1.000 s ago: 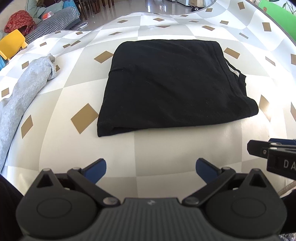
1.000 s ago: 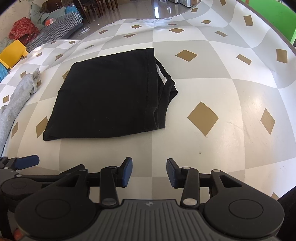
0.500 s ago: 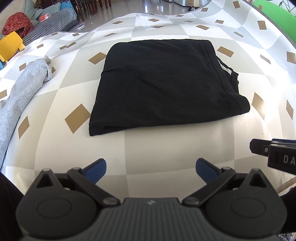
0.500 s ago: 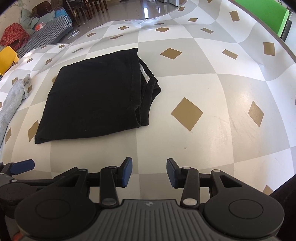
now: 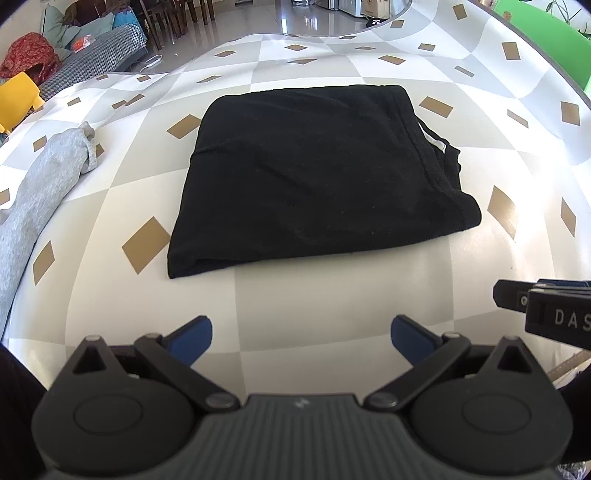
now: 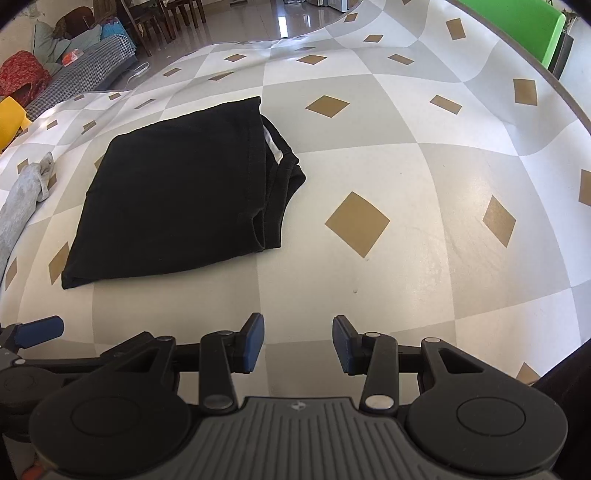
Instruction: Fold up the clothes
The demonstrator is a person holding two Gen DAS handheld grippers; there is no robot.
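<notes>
Black garment (image 5: 317, 173), folded into a flat, roughly square bundle, lies on the table (image 5: 332, 288), which is covered in a checked cloth of white and grey squares with tan diamonds. Its layered open edges (a bit of white label peeks out there) face the right side; the fold runs along the left. A grey garment (image 5: 33, 192) sprawls unfolded near the table's left edge, apart from the black one.

Nearer the camera, the left gripper (image 5: 301, 334) hovers over bare tablecloth short of the bundle, its blue pads spread wide with nothing between them. The right gripper (image 6: 298, 343) hangs beside it to the right, its pads about half apart and likewise empty, touching no cloth. Beyond the table, a green chair (image 6: 517, 22) stands at the far right.
</notes>
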